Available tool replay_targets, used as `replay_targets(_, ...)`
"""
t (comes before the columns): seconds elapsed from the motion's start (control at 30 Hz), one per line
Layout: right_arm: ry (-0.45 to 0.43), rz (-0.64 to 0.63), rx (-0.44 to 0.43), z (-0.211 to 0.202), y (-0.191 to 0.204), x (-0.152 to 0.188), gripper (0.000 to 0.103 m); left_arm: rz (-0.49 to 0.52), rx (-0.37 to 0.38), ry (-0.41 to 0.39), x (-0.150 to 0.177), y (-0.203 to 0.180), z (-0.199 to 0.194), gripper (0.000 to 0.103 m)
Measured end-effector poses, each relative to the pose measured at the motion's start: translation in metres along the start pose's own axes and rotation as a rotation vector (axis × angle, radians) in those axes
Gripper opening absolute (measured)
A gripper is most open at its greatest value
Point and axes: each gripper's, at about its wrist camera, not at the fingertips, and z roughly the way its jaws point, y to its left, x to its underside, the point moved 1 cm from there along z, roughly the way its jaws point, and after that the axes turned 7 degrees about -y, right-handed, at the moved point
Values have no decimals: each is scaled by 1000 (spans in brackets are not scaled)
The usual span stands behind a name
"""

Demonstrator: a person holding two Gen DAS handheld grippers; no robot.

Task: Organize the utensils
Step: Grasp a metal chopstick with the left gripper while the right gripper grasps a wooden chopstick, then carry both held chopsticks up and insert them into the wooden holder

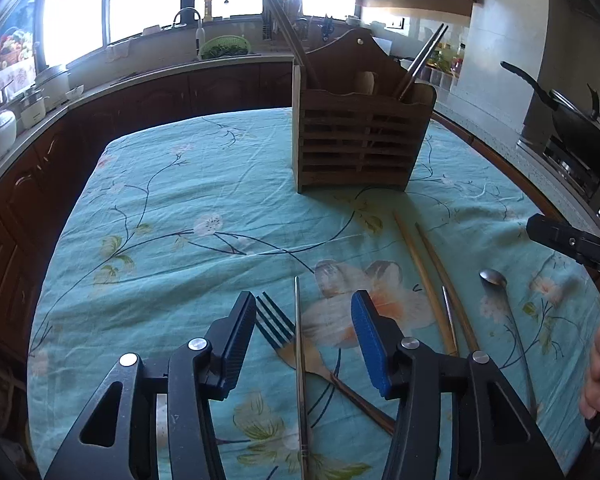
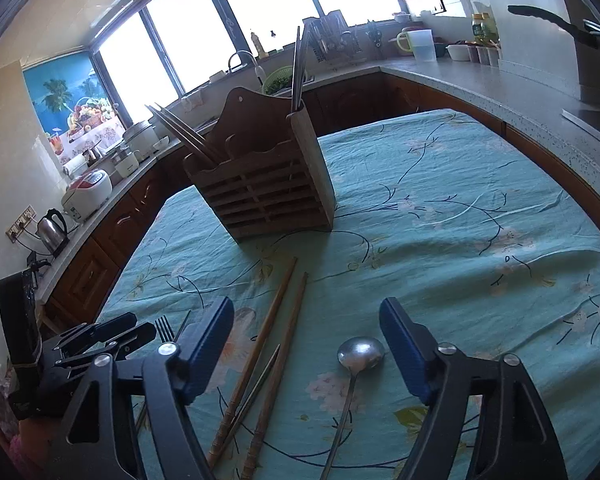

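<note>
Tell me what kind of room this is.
Most likely a home kitchen. A sink faucet stands under the windows, a rice cooker and electric kettle sit on the counter, and a wok rests on the stove. The wooden utensil holder stands on a cloth-covered table.

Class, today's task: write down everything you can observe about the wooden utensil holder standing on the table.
The wooden utensil holder stands upright on the teal floral tablecloth, beyond the loose utensils. It looks like dark brown wood, with a slatted front, a wavy top edge and a taller arched back panel with a small hanging hole. Dark chopsticks lean out of one end compartment, metal chopsticks out of the other. Neither gripper touches it.
</note>
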Motion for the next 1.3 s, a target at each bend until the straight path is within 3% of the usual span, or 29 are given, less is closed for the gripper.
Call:
replay_targets(0.27, 100, -44, -6, 36, 12, 4, 42, 80, 18, 126, -14, 0, 41, 39)
replay_targets(0.57, 206, -98, 41, 82, 15, 13, 28, 111, 43, 211, -15, -5, 74, 31)
replay_targets(0.63, 222, -109, 49, 90, 15, 13, 26, 117, 50, 239, -12, -5, 82, 23)
replay_targets(0.77, 232, -168, 74, 104, 22, 12, 25, 131, 52, 241, -13, -6, 87, 22)
replay_targets(0.83, 235, -193, 85, 107, 26, 12, 24, 133, 51, 235, -11, -5, 87, 15)
replay_targets(0.9, 236, -245, 118, 109, 32, 12, 15, 134, 56, 230, -10, -6, 87, 5)
replay_targets(1.0, 239, -261, 113, 108, 33, 13, 10, 137, 53, 220, -8, -7, 85, 3)
replay_targets(1.3, 193, -67, -14, 73, 11, 1, 5, 33, 101, 159, -11, 0, 58, 2)
